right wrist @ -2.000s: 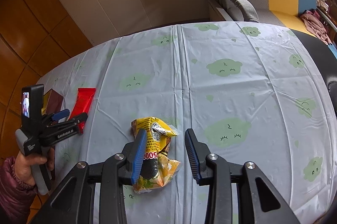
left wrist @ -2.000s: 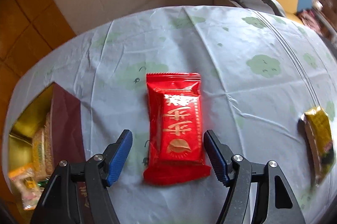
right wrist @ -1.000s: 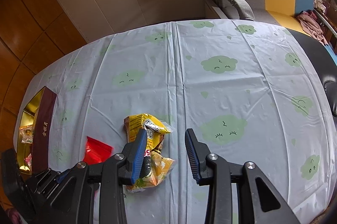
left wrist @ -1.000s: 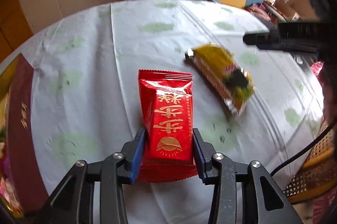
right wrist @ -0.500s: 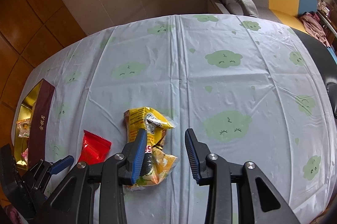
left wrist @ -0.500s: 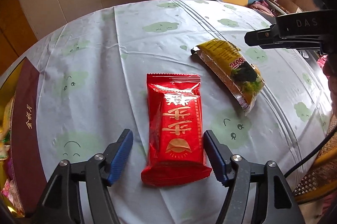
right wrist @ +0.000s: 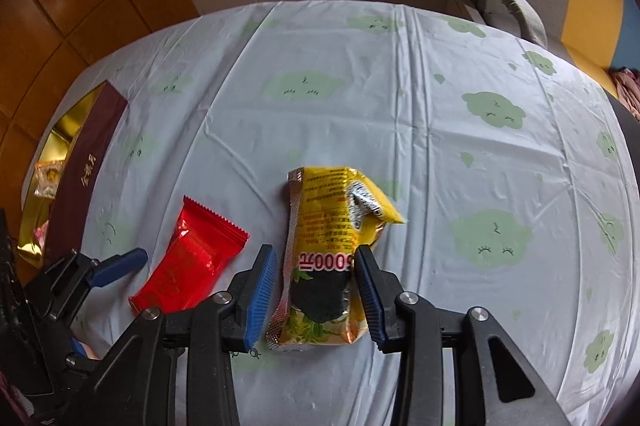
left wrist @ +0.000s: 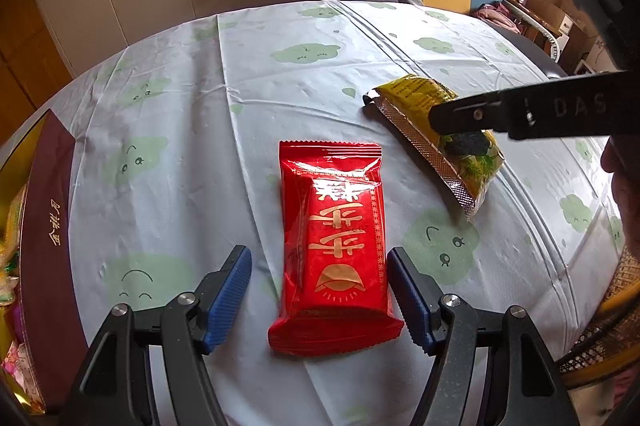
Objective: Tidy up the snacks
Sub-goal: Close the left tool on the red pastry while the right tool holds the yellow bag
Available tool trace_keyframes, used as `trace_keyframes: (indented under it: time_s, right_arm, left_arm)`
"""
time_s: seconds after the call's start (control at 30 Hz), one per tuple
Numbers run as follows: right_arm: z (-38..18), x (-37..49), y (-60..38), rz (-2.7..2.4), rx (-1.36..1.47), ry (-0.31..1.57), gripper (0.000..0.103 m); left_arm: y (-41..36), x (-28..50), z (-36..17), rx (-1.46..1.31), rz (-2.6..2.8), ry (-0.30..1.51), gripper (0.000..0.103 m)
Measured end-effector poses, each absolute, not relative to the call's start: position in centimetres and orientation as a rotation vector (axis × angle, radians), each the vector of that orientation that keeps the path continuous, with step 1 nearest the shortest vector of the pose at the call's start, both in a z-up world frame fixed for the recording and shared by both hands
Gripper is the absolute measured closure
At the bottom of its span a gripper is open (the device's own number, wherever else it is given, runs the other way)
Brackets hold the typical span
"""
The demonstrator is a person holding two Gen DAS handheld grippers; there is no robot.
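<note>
We straddle 2 packets for sorting: left gripper [left wrist: 319, 290] jaws apart around red packet [left wrist: 334, 250]; right gripper [right wrist: 315, 290] jaws opening, yellow packet [right wrist: 328, 258] between, unclamped.

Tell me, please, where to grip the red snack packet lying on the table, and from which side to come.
Grip the red snack packet across its narrow width, near the middle, coming from above. It lies flat with its long sides free, and the open left hand-held gripper already straddles its lower end. Avoid the thin crimped ends.
</note>
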State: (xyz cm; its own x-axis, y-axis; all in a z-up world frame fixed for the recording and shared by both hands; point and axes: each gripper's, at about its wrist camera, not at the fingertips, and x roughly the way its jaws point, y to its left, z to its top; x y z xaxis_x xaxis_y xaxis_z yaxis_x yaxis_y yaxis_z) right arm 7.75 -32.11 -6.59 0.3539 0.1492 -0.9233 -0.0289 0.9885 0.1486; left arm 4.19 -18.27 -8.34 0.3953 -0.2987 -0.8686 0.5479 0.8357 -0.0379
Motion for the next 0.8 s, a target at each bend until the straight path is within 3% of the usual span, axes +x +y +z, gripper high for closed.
trace_keyframes:
  time_s: [0.07, 0.17, 0.2, 0.43, 0.47, 0.5, 0.57, 0.8]
  right_arm:
    - [-6.9, 7.8, -31.8, 0.111, 0.087, 1.206, 0.059]
    - [-7.2, 7.8, -31.5, 0.120, 0.076, 1.212, 0.040]
    - [-7.4, 7.8, -31.4, 0.118, 0.071, 1.218, 0.039]
    - [-7.8, 8.0, -31.2, 0.089, 0.023, 1.214, 0.039]
    - [-8.0, 8.0, -31.1, 0.085, 0.003, 1.218, 0.041]
    - [-8.2, 8.0, -31.0, 0.080, -0.017, 1.226, 0.054]
    - [-8.4, 7.9, -30.6, 0.061, -0.074, 1.230, 0.058]
    - [-8.8, 7.7, -30.6, 0.070, -0.106, 1.241, 0.059]
  left_arm:
    - [-18.2, 4.1, -8.3, 0.271, -0.546, 1.033, 0.032]
    - [-18.1, 4.0, -8.3, 0.269, -0.547, 1.032, 0.031]
    - [-18.1, 4.1, -8.3, 0.269, -0.546, 1.032, 0.031]
    - [-17.9, 4.1, -8.3, 0.266, -0.545, 1.033, 0.028]
    - [-17.9, 4.1, -8.3, 0.267, -0.546, 1.033, 0.028]
    - [-17.9, 4.1, -8.3, 0.267, -0.546, 1.033, 0.028]
    - [-17.8, 4.1, -8.3, 0.266, -0.545, 1.034, 0.028]
    - [-17.6, 4.3, -8.2, 0.277, -0.549, 1.044, 0.027]
